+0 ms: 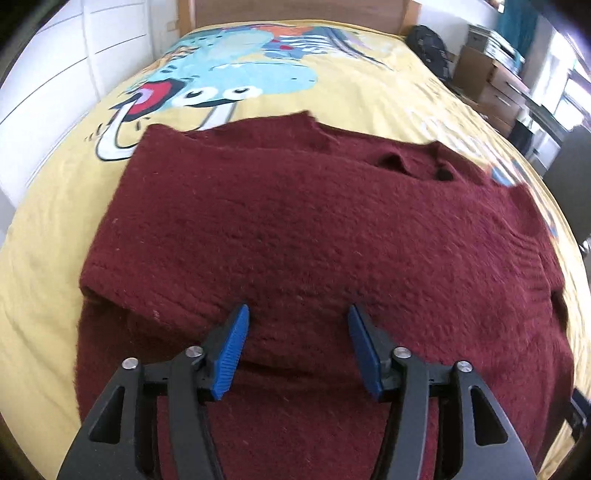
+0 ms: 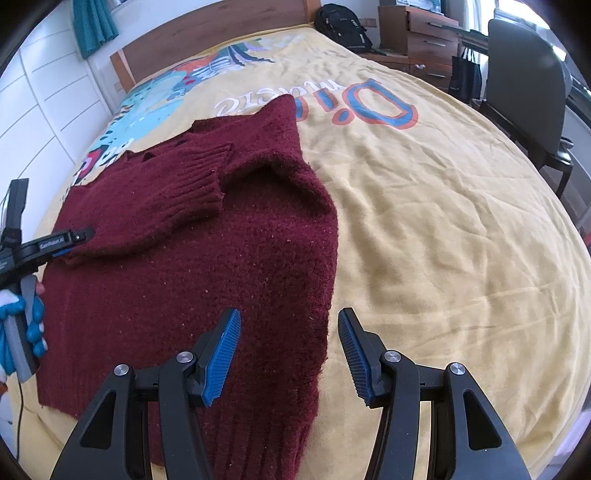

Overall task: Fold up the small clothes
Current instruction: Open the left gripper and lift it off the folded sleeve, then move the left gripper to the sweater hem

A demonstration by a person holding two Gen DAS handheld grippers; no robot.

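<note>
Item: maroon knit sweater (image 2: 207,251), flat on a yellow printed bedspread (image 2: 424,229), one sleeve (image 2: 177,195) folded across its body. Left gripper (image 1: 297,314): jaws wide apart, holding nothing, over the sweater's near part. Right gripper (image 2: 290,317): jaws wide apart, holding nothing, above the sweater's right edge.

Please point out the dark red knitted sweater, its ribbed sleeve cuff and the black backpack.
dark red knitted sweater (image 1: 295,221): left wrist view, middle of body.
ribbed sleeve cuff (image 2: 203,177): right wrist view, ribbing.
black backpack (image 2: 343,26): right wrist view, front panel.
</note>
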